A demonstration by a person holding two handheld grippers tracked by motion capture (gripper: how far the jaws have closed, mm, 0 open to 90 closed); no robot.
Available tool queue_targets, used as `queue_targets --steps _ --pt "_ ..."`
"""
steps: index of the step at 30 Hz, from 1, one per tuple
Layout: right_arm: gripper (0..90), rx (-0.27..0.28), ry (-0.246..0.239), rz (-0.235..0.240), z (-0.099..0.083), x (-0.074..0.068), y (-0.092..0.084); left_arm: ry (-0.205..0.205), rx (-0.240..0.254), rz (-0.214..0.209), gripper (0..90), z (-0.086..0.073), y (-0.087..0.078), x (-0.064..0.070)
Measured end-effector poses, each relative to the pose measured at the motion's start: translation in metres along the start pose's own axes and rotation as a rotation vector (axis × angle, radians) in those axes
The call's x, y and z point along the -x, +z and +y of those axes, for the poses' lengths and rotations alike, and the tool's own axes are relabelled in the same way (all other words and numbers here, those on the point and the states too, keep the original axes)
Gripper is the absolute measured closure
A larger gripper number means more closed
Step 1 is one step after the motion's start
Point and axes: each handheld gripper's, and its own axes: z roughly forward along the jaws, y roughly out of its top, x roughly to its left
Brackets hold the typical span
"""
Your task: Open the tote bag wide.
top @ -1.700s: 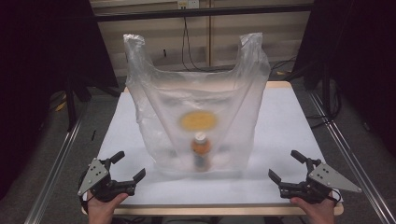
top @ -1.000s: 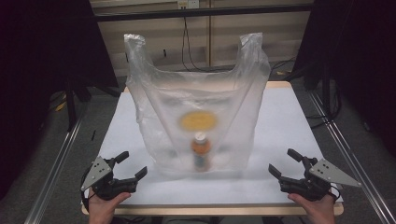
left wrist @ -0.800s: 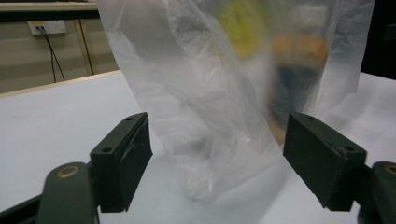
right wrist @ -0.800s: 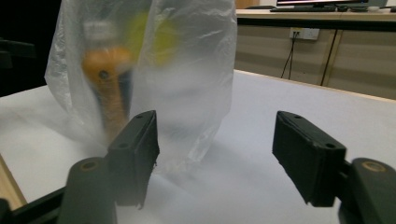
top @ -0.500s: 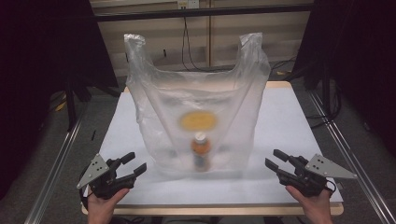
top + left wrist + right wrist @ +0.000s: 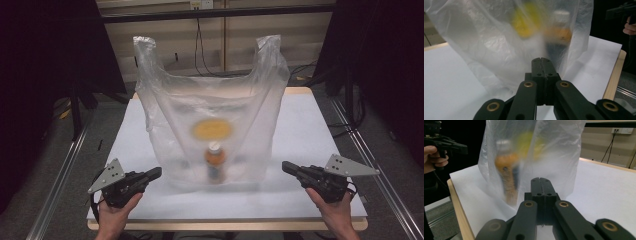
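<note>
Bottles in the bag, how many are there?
1. The bottle stands upright inside the clear plastic bag, near its front. A blurry yellow thing sits behind it; the cloudy plastic could hide more.

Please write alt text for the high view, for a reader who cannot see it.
A translucent plastic bag stands upright on a white table, holding an orange bottle. Two hand-held black grippers, left and right, point at it, jaws shut.

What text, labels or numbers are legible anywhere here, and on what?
No text can be read.
Bottle inside the plastic bag: its orange label is blurred by the film, no letters readable.
Yellow round thing in the bag: blurred, no print can be made out.
Left gripper and right gripper: no markings seen.
Wall outlet: no writing visible.
</note>
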Motion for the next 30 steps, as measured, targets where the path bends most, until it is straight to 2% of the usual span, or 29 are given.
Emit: queue_targets --steps 2,3,4,6,8,10,11,17,18,22,23,24,29,30 --pt "90.0 -0.002 -0.001 0.001 0.003 0.000 0.001 0.002 0.000 -0.014 90.0 0.003 0.002 -0.001" --pt "90.0 -0.003 0.001 0.004 0.006 0.000 0.002 0.013 -0.004 -0.008 90.0 0.006 0.005 -0.001" --pt "90.0 0.001 0.000 0.007 0.011 0.001 0.004 0.014 0.001 -0.022 90.0 0.009 0.007 -0.001" --pt "90.0 0.005 0.003 0.028 0.019 0.003 0.010 0.002 0.007 -0.024 90.0 0.015 0.012 -0.001" --pt "90.0 0.003 0.007 0.029 0.021 0.003 0.012 0.020 -0.001 -0.047 90.0 0.020 0.016 -0.002" --pt "90.0 0.004 0.005 0.037 0.025 0.004 0.017 0.033 -0.008 -0.046 90.0 0.025 0.020 -0.001" --pt "90.0 0.002 0.007 0.040 0.027 0.004 0.019 0.034 -0.001 -0.075 90.0 0.028 0.023 -0.001" --pt "90.0 0.035 -0.003 0.070 0.045 0.004 0.026 0.050 0.011 -0.095 90.0 0.041 0.030 0.000" --pt "90.0 0.047 -0.010 0.069 0.050 0.004 0.027 0.030 0.016 -0.106 90.0 0.044 0.031 0.000" --pt "90.0 0.055 -0.014 0.093 0.066 0.004 0.030 0.010 0.048 -0.125 90.0 0.058 0.030 -0.005" --pt "90.0 0.059 -0.016 0.102 0.070 0.004 0.031 0.016 0.048 -0.115 90.0 0.062 0.030 -0.005" --pt "90.0 0.069 -0.022 0.114 0.077 0.004 0.034 0.018 0.067 -0.123 90.0 0.068 0.032 -0.007" --pt "90.0 0.074 -0.041 0.132 0.091 0.003 0.039 0.032 0.068 -0.101 90.0 0.079 0.037 -0.011" --pt "90.0 0.070 -0.047 0.131 0.095 0.002 0.041 0.030 0.084 -0.109 90.0 0.082 0.038 -0.011"
